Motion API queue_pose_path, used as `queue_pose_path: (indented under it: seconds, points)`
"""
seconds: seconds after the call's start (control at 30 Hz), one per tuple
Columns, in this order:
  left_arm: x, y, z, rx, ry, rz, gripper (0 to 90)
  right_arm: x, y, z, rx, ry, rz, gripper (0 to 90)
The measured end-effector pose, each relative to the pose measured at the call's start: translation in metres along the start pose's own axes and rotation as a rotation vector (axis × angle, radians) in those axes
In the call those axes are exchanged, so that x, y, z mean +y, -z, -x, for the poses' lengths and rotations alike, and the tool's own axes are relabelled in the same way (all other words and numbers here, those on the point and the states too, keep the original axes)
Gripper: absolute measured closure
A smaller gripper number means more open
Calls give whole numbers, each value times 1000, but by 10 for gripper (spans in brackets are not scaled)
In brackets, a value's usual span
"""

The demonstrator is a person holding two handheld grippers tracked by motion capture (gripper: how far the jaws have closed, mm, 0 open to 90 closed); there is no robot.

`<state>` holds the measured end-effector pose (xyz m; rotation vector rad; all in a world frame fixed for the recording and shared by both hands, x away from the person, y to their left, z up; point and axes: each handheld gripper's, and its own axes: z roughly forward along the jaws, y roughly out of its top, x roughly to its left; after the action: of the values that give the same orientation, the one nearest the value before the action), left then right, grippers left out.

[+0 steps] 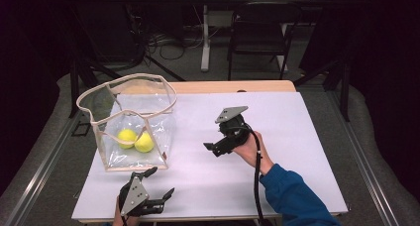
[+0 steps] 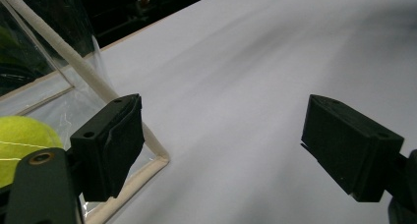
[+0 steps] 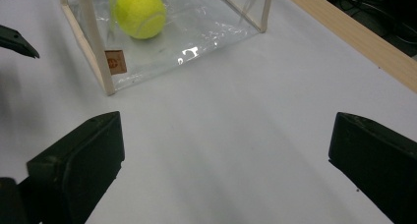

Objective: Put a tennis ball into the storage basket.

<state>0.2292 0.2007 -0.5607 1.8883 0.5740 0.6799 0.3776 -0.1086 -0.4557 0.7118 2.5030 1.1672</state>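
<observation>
A clear plastic bag (image 1: pixel 148 94) with cream trim stands open at the table's left. Two yellow tennis balls (image 1: pixel 135 139) lie inside it, touching each other. My left gripper (image 1: pixel 161 182) is open near the front edge, just in front of the bag's near right corner. In the left gripper view, the left gripper (image 2: pixel 221 135) holds nothing, and its left jaw sits beside the bag's corner trim (image 2: pixel 156 155), with a ball (image 2: pixel 19 140) behind the plastic. My right gripper (image 1: pixel 214 147) hovers open mid-table, right of the bag. In the right gripper view, the right gripper (image 3: pixel 221 150) points at the bag (image 3: pixel 196 32) and a ball (image 3: pixel 140 13).
The white table top (image 1: pixel 277 117) spreads to the right and front of the bag, with a wooden strip (image 1: pixel 233 86) along the far edge. A dark chair (image 1: pixel 260 32) and a desk leg (image 1: pixel 204 37) stand beyond it. A small brown label (image 3: pixel 115 62) marks the bag's side.
</observation>
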Motion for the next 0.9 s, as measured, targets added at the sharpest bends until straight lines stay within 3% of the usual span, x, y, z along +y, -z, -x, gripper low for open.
queue_pose_path:
  seconds: [0.9]
  points:
    - [0,0,-1,2,-3,1,161,-57,10,-8,-29,7,-6,0]
